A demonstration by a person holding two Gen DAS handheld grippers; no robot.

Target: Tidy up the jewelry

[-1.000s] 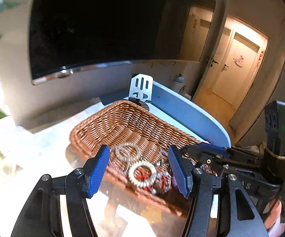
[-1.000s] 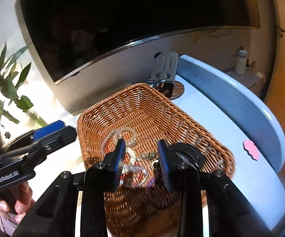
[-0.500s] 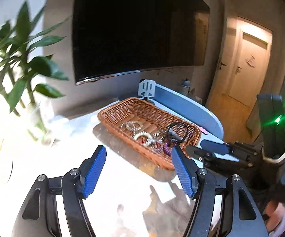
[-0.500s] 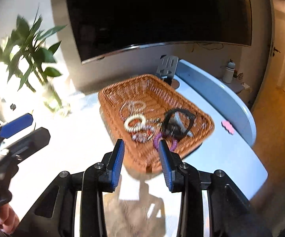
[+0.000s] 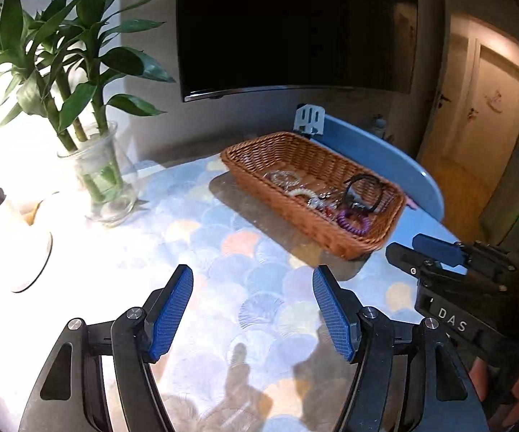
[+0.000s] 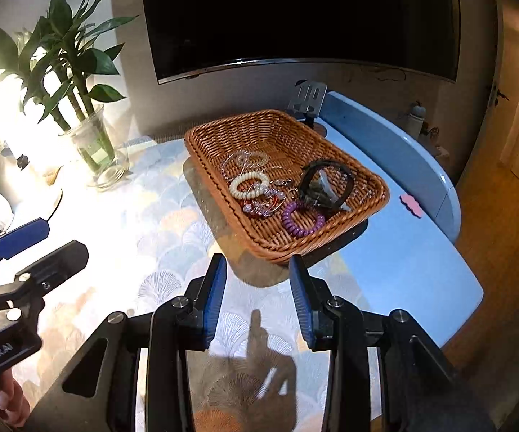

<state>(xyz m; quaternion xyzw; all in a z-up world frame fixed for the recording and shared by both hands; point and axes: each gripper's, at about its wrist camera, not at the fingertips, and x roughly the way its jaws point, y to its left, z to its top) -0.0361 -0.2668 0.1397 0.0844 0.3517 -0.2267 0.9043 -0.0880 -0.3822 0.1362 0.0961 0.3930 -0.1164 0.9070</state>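
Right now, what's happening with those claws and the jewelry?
Left gripper and right gripper open, empty, short of wicker basket. Jewelry, purple spiral bracelet inside. Nothing in between.

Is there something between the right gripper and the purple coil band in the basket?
Only the basket's own near wall. The right gripper is open and empty above the table, with the wicker rim just ahead of it. The purple band lies right behind that wall, uncovered, so it can likely be reached from above.

A dark television [image 6: 302,18] hangs on the wall – wooden floor [image 6: 504,223] and closed door [image 5: 482,108] to the right.
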